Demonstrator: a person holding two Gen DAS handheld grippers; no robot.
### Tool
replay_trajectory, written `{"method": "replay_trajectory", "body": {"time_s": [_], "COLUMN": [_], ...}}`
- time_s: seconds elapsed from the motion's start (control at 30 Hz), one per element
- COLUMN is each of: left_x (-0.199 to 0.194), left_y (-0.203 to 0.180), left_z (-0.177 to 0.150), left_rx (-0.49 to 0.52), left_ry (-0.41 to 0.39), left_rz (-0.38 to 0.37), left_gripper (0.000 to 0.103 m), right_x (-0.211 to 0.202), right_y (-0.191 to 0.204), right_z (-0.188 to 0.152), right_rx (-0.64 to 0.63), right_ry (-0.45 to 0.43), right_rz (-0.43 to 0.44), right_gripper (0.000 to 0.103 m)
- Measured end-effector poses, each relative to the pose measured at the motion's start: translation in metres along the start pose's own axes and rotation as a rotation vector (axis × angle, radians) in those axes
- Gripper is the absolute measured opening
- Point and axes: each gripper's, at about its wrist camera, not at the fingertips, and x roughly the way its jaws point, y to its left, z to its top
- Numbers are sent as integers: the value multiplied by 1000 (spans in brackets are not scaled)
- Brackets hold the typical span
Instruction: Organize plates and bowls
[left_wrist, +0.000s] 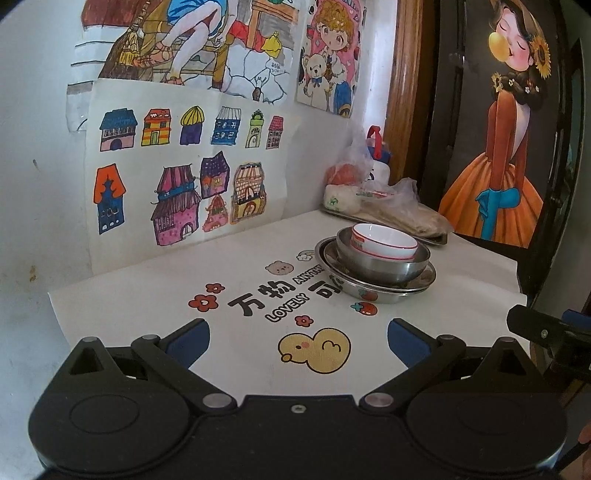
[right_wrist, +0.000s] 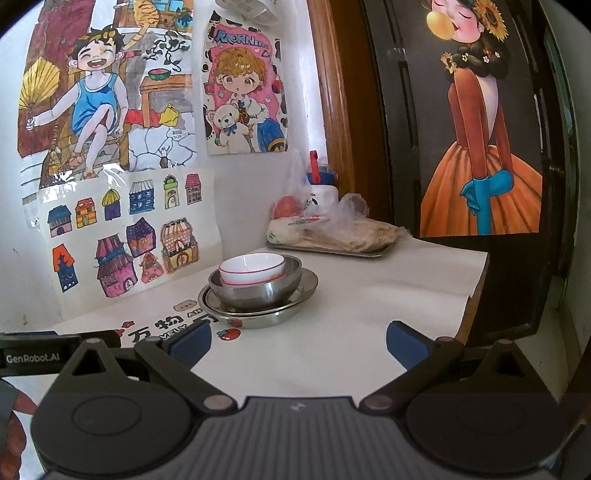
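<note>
A stack stands on the white table: a white bowl with a red rim (left_wrist: 384, 242) (right_wrist: 252, 269) sits inside a steel bowl (left_wrist: 384, 264) (right_wrist: 255, 290), which sits on steel plates (left_wrist: 373, 291) (right_wrist: 258, 314). My left gripper (left_wrist: 298, 338) is open and empty, low over the table, short of the stack and to its left. My right gripper (right_wrist: 298, 338) is open and empty, short of the stack and to its right. The right gripper's body shows at the right edge of the left wrist view (left_wrist: 546, 328).
A metal tray (right_wrist: 328, 249) (left_wrist: 436, 240) at the back holds plastic-bagged food and a white jar with a red-and-blue lid (right_wrist: 319, 184). Drawings cover the wall on the left. A dark door with a painted girl stands on the right. The table's right edge (right_wrist: 476, 280) is near.
</note>
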Motion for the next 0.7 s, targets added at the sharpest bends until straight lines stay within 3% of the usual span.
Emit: {"method": "replay_trajectory", "body": {"time_s": [0.7], "left_x": [6], "left_y": [3], "left_z": [-2], "left_rx": [-5], "left_ry": [14], "left_rz": [8], "left_gripper": [102], "right_x": [8], "right_y": [3], "right_z": [-2], "right_rx": [-3], "right_ry": [25], "right_rz": [3], "right_gripper": [103]}}
